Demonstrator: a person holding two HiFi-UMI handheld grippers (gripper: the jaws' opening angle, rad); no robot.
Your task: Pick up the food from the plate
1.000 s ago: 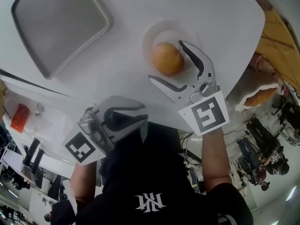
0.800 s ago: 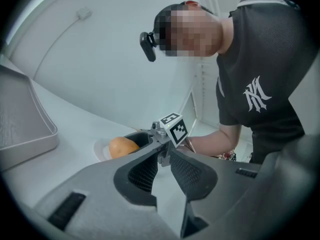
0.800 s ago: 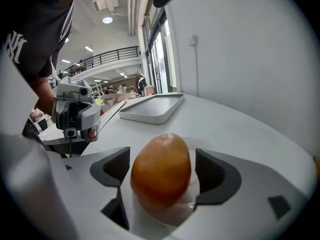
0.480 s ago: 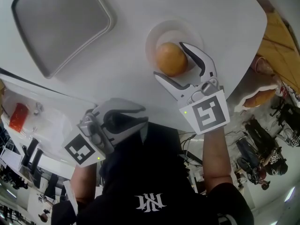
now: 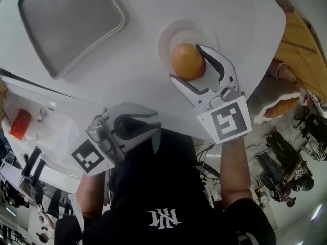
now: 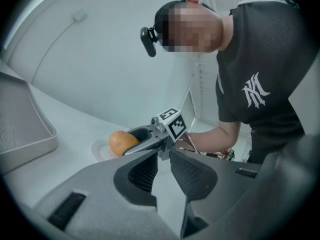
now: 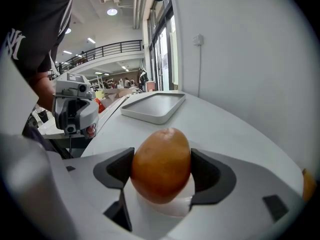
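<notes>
Right gripper (image 5: 185, 62) jaws were closing, pads touching the food (image 5: 187, 59), not yet lifted off the plate (image 5: 167, 33) at 1 o'clock. Left gripper (image 5: 159, 124) idled at 7 o'clock, slightly parted, empty.

The head view is lit brightly and evenly from above. The white table (image 5: 143, 14) is almost washed out, and hardly any shadow is thrown across it. The background at 4 o'clock is rendered darker and cluttered. All three views are bent by wide-angle lenses, so straight edges are curved toward the rims. Both gripper views are ringed by a black vignette. In the right gripper view, glowing ceiling lamps (image 7: 112, 12) are seen at 11 o'clock. A soft highlight is left on top of the food (image 7: 161, 165), its underside is shaded, and the far hall is slightly hazy. The left gripper view is tinted a cool grey-blue.
</notes>
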